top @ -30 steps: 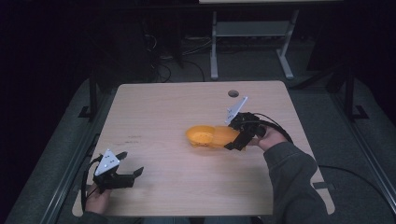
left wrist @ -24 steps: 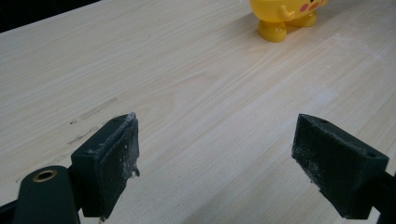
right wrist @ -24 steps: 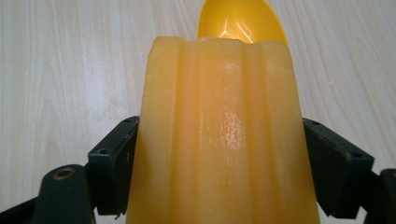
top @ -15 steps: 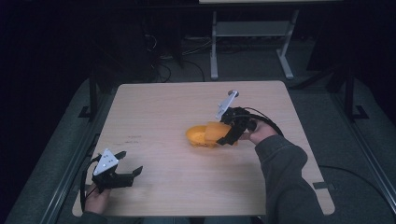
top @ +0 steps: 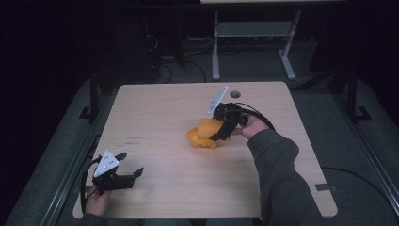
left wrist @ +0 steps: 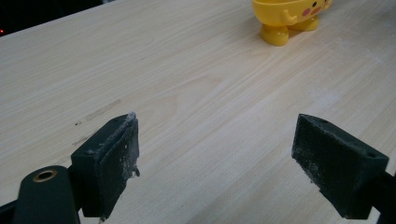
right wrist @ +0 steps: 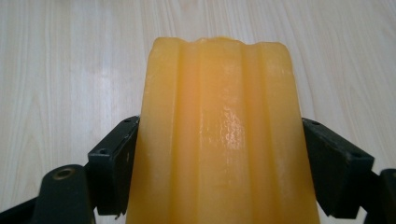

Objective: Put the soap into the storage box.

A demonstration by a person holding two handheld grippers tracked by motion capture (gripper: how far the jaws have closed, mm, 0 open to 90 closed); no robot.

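Here the right gripper (top: pixel 220 133) clamps a translucent orange ribbed piece (right wrist: pixel 219 135), both black jaws pressed flat against its sides. In the high view that piece (top: pixel 208 127) sits on top of a yellow toy figure (top: pixel 201 140), roughly at the table's centre, a little toward three o'clock. Whether the piece is a lid seated on the figure or only resting against it, I cannot tell.

The left gripper (top: pixel 126 175) lies idle near the seven o'clock corner of the wooden table (top: pixel 155 108), its jaws spread wide with nothing between them (left wrist: pixel 215 154); in its view the figure's feet and blushing cheeks (left wrist: pixel 289 16) stand at about one o'clock, well apart.

The main risk, as I judge it, is slippage: the ribbed piece looks glossy and tapered, so a tilt of the hand could let it slide out of the pads. A second risk is that the small-footed figure tips or gets dragged if the piece is pulled sideways, since nothing steadies it.
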